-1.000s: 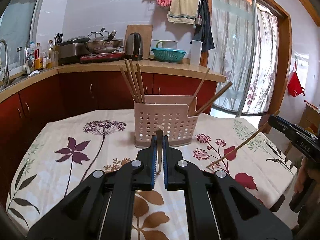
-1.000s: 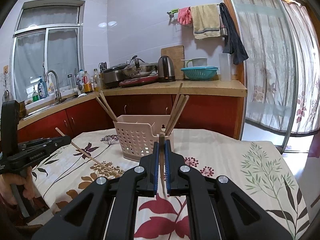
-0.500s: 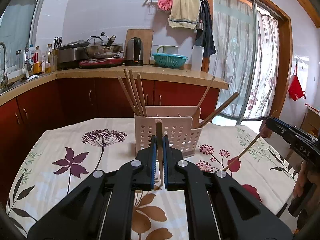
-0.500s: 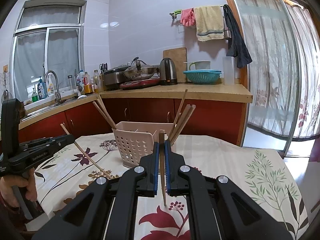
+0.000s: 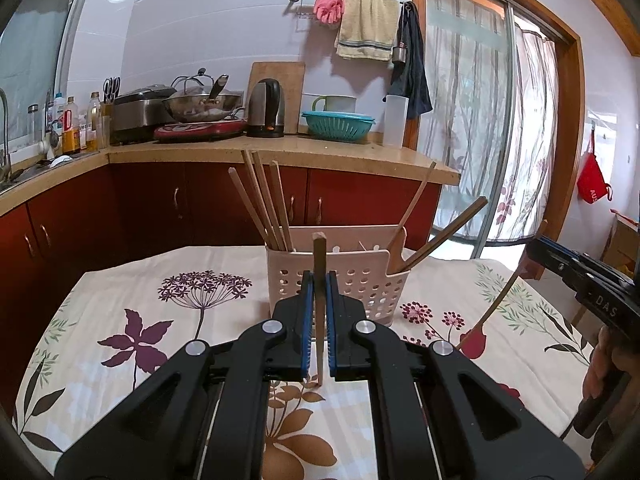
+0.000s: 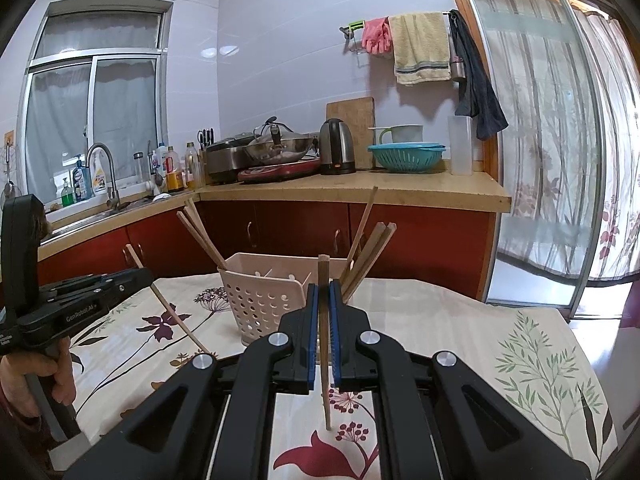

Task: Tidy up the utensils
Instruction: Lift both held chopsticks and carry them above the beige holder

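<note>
A pink perforated utensil holder (image 5: pixel 338 276) stands on the flowered tablecloth, with several wooden chopsticks leaning in its left and right ends; it also shows in the right wrist view (image 6: pixel 264 300). My left gripper (image 5: pixel 319 280) is shut on an upright wooden chopstick (image 5: pixel 319 256), held above the table in front of the holder. My right gripper (image 6: pixel 324 292) is shut on another upright chopstick (image 6: pixel 323 276), also in front of the holder. Each gripper shows in the other's view, at the right edge (image 5: pixel 588 280) and the left edge (image 6: pixel 80 304).
The table (image 5: pixel 120 308) has a floral cloth. Behind it runs a kitchen counter (image 5: pixel 280 146) with a wok, kettle, teal colander and bottles. A sink (image 6: pixel 100 208) is at the left, a curtained sliding door (image 6: pixel 560 160) at the right.
Both grippers have risen and tilted up with their chopsticks, which now hang clear above the cloth. The holder sits lower in both views.
</note>
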`<state>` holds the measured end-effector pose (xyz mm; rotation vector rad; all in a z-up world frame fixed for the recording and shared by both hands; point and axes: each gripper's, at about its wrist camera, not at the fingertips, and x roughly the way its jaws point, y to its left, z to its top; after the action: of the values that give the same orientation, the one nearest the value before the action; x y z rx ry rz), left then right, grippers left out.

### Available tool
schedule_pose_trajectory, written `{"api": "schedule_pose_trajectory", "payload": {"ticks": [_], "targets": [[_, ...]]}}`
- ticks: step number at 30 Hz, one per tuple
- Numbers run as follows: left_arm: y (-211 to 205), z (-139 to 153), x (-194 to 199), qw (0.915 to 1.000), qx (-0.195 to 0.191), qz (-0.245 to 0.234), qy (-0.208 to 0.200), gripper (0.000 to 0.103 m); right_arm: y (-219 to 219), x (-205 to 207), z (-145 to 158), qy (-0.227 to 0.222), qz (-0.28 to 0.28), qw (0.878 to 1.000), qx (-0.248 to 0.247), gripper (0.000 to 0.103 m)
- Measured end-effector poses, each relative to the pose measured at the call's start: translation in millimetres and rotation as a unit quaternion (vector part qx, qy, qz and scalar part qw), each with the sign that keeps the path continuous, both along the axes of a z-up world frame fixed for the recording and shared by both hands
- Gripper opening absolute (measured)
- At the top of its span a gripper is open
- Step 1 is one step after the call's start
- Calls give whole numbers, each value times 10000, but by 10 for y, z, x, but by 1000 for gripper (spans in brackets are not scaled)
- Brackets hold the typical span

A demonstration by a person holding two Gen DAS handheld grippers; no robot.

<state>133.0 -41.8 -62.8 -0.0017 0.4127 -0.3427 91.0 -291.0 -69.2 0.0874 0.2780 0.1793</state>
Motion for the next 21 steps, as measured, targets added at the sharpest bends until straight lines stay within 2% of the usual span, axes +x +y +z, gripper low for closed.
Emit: {"api": "schedule_pose_trajectory", "payload": {"ticks": [11,21], "targets": [[-47,26,30,9999,1,-50,-118,6,-41,90,23,-22,-16,10000,68,6],[-52,232,-65,9992,-29,-115,-388,6,-67,33,105,-162,-23,9998,136,6]]}}
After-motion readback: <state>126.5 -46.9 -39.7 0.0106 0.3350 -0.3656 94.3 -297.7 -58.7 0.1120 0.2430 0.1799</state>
